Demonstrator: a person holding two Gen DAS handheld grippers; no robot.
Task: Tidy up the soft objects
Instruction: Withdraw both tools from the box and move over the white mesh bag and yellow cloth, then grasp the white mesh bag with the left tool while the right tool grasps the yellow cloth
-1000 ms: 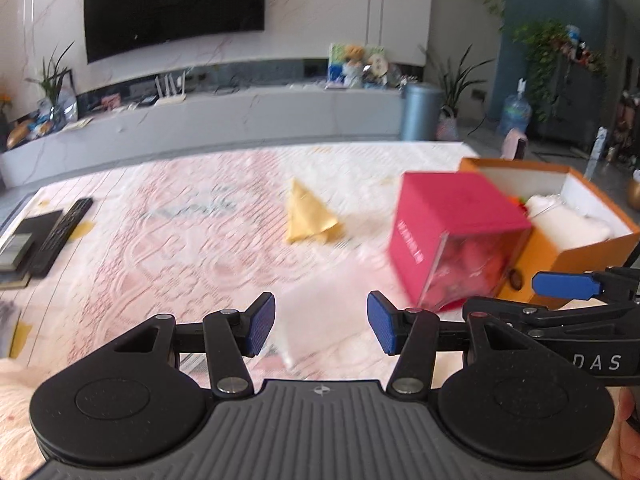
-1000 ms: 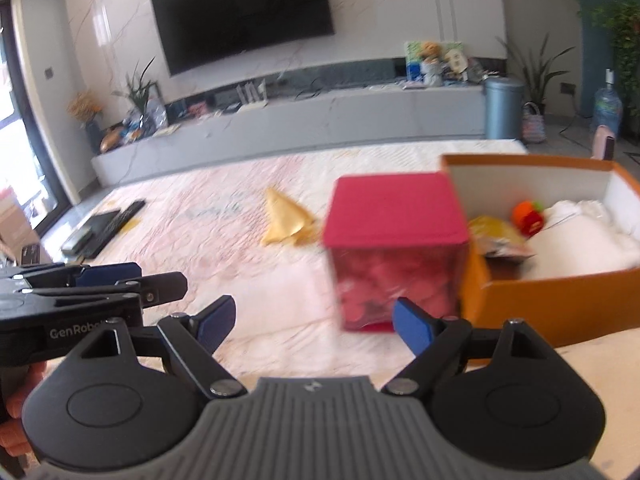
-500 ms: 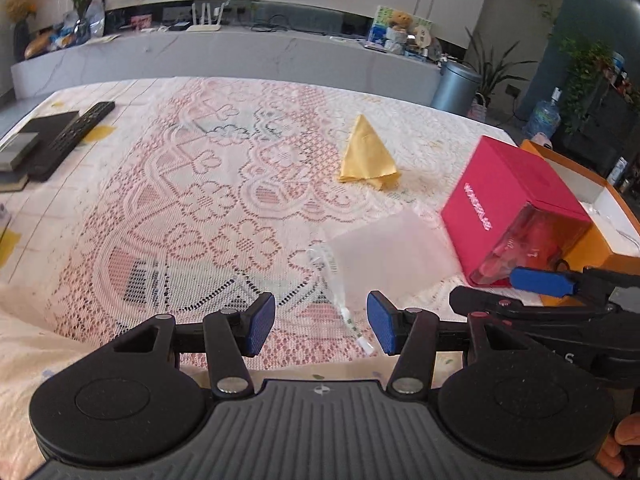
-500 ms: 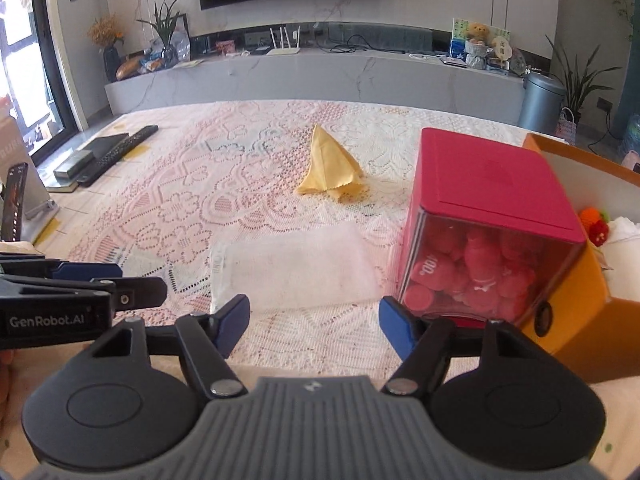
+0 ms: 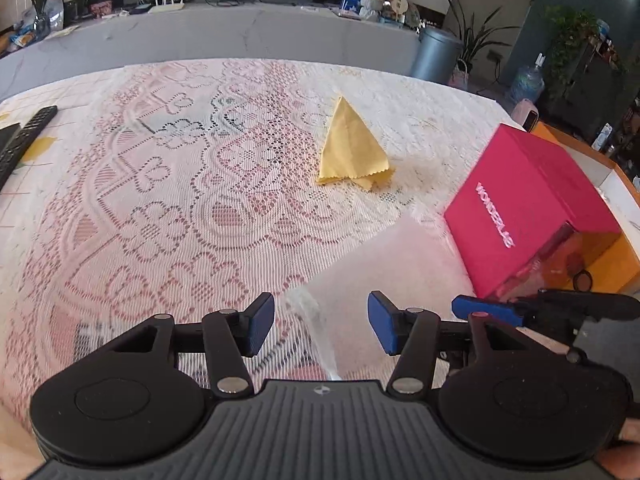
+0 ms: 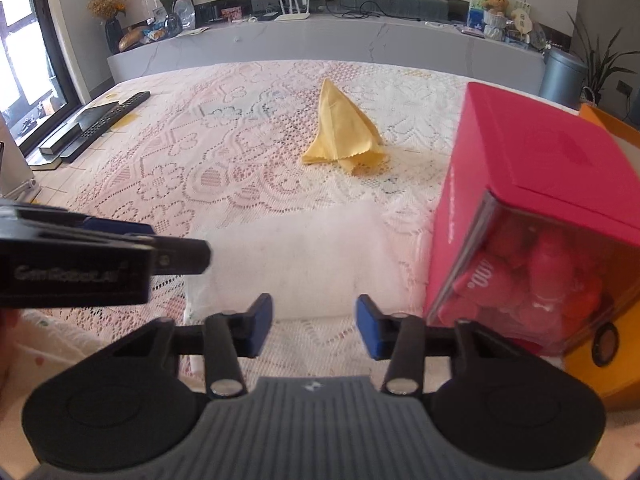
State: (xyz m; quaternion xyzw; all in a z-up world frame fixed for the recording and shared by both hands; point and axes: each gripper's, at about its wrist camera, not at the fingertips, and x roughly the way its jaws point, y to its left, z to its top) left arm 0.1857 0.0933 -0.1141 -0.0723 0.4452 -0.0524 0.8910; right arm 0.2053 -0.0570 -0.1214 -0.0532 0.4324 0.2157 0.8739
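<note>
A flat translucent white bag (image 6: 296,256) lies on the lace tablecloth, close in front of both grippers. My right gripper (image 6: 315,330) hovers at its near edge with the jaws closing; the edge sits between the pads, which do not press it. My left gripper (image 5: 322,326) is open over the bag's left corner (image 5: 308,304), and the bag (image 5: 384,268) spreads away to the right. Each gripper shows in the other's view: the right gripper (image 5: 500,312), the left gripper (image 6: 100,252). A folded yellow cloth (image 5: 352,152) (image 6: 340,132) lies farther back.
A red box (image 6: 536,160) (image 5: 528,200) with a clear front stands right of the bag, against an orange box (image 6: 600,360) (image 5: 616,256). Remote controls (image 6: 108,120) (image 5: 24,140) lie at the table's left edge. A long grey cabinet stands beyond the table.
Both grippers have come down and forward over the table, so the white bag now lies at their fingertips. The right jaws have narrowed. The left jaws look unchanged.
</note>
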